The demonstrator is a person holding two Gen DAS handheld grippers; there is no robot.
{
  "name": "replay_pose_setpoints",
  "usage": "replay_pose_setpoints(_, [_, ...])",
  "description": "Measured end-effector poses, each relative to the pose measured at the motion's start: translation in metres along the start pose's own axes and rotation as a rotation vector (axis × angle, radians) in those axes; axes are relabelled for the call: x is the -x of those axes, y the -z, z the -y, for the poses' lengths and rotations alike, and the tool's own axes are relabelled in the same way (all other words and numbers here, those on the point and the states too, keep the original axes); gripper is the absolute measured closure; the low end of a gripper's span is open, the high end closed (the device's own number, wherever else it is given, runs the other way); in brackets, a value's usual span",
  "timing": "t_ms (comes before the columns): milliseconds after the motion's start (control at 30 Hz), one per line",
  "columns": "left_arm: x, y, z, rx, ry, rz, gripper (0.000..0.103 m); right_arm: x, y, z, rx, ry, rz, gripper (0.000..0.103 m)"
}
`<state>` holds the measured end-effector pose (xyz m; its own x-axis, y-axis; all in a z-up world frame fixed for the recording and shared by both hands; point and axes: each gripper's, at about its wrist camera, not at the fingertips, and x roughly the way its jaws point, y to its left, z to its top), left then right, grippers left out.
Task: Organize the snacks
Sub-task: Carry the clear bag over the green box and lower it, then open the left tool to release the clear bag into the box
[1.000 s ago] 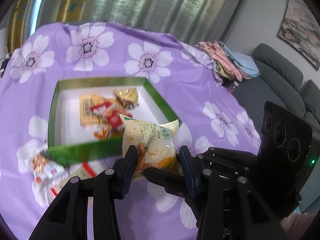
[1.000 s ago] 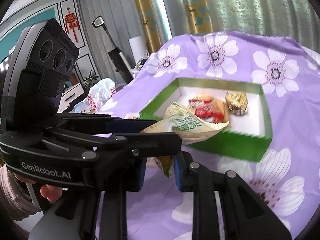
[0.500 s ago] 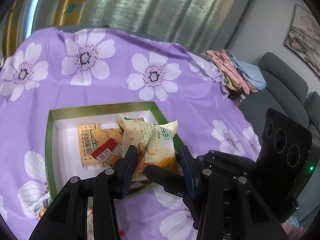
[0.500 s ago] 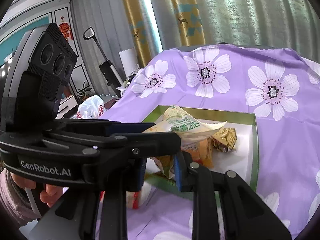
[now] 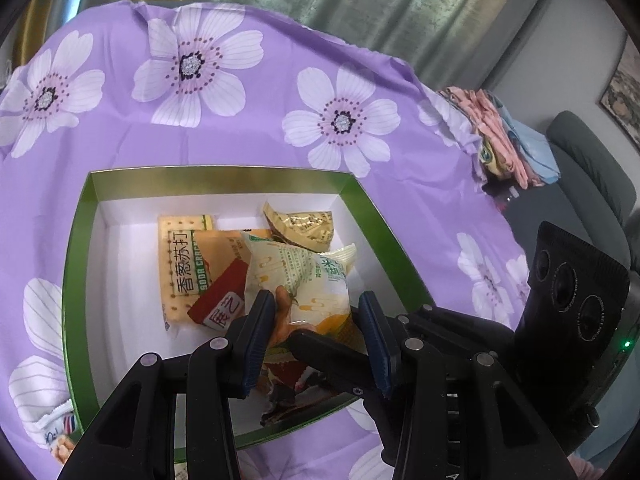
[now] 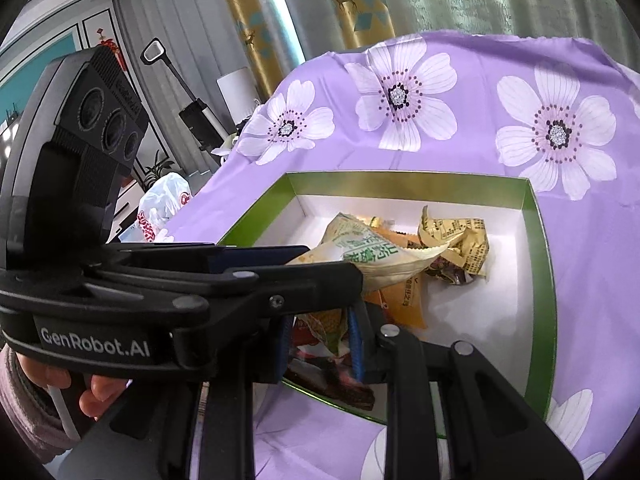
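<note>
While both grippers, left [image 5: 316, 334] and right [image 6: 320, 334], clamp the puffy packet [image 5: 304, 280] above the box [image 5: 76, 280], I judge it light, crinkly, crushable, best held by its seams.

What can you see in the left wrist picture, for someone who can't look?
Both grippers, left gripper and right gripper, hold one pale snack packet over a green box of snacks on a purple flowered tablecloth.
</note>
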<state>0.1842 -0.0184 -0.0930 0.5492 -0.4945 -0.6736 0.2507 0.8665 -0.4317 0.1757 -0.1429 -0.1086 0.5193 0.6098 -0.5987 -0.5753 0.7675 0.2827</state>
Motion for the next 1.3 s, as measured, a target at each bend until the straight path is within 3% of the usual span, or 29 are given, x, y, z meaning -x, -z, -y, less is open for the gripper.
replay_pose_setpoints(433, [-0.001,-0.002,0.0,0.008,-0.031,-0.003,0.059,-0.002,-0.002,-0.002,0.006,0.017,-0.024,0.076])
replay_pose_setpoints(633, [0.003,0.002,0.006,-0.011,-0.076,0.011,0.058,0.003,-0.002,-0.004,0.015,0.042,-0.023,0.056])
replay_pose_setpoints(700, [0.006,0.004,0.01,-0.026,-0.096,0.016,0.05,0.005,-0.001,-0.005,0.019,0.053,-0.022,0.053])
replay_pose_setpoints(733, [0.008,0.005,0.011,-0.028,-0.101,0.022,0.039,0.006,-0.001,-0.005,0.018,0.058,-0.023,0.052])
replay_pose_setpoints(800, [0.012,0.006,0.012,-0.031,-0.107,0.037,0.026,0.009,0.0,-0.005,0.017,0.066,-0.022,0.047])
replay_pose_setpoints(1067, [0.034,0.011,0.02,-0.06,-0.186,0.091,0.021,0.026,0.003,-0.01,0.032,0.111,-0.003,0.029])
replay_pose_setpoints(1200, [0.044,0.014,0.026,-0.078,-0.22,0.11,0.001,0.038,0.005,-0.012,0.032,0.153,0.013,0.014])
replay_pose_setpoints(1300, [0.054,0.017,0.031,-0.088,-0.231,0.137,0.001,0.046,0.006,-0.014,0.035,0.179,0.023,0.01])
